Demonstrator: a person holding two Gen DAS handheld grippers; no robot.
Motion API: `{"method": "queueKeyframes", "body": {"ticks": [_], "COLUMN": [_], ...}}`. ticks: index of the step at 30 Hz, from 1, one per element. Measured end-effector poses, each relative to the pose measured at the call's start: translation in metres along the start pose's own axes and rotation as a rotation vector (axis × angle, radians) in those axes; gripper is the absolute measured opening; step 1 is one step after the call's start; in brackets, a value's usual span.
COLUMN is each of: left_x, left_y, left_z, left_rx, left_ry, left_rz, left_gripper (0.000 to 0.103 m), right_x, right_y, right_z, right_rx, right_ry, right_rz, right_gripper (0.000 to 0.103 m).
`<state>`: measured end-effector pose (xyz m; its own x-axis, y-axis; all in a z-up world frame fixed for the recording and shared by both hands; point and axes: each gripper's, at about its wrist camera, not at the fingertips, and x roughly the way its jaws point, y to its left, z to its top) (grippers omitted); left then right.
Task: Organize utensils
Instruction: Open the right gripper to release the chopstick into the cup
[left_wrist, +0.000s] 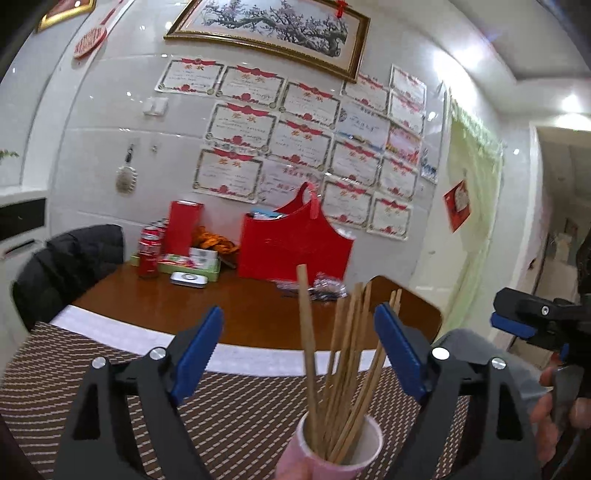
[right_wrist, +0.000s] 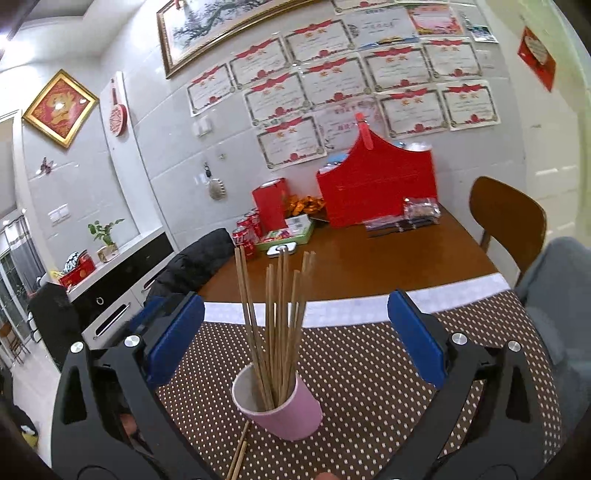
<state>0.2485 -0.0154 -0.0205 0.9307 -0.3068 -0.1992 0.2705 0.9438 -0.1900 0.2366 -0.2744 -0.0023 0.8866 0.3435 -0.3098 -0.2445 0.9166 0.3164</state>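
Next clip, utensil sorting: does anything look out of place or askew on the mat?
Yes. Most chopsticks stand in the pink cup, but a couple of loose chopsticks lie flat on the dotted mat beside its base, not yet put away.

Wooden table (right_wrist: 369, 266); dotted mat (right_wrist: 369, 369); pink cup (right_wrist: 291, 417)

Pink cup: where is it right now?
The pink cup stands on the dotted placemat at the table's near end, low centre in the right wrist view, holding upright chopsticks, with loose chopsticks lying beside its base.
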Motion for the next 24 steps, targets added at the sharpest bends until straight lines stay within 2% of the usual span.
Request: {"method": "queueKeyframes", "body": {"ticks": [11, 24], "left_x": [-0.064, -0.111], "left_y": [-0.015, -0.029], "left_z": [0.013, 0.011], "left_rx": [0.091, 0.113], "left_ry": [0.078, 0.12], "left_rz": [0.103, 0.124], "left_gripper": [0.083, 0.083], "right_x": [-0.037, -0.072], "right_y": [0.013, 0.017], "right_z": [-0.022, -0.051], "right_rx": [0.013, 0.018], "right_ry": [0.017, 0.05], "right_rz": [-0.029, -0.046], "right_gripper": [0.097, 0.097]}}
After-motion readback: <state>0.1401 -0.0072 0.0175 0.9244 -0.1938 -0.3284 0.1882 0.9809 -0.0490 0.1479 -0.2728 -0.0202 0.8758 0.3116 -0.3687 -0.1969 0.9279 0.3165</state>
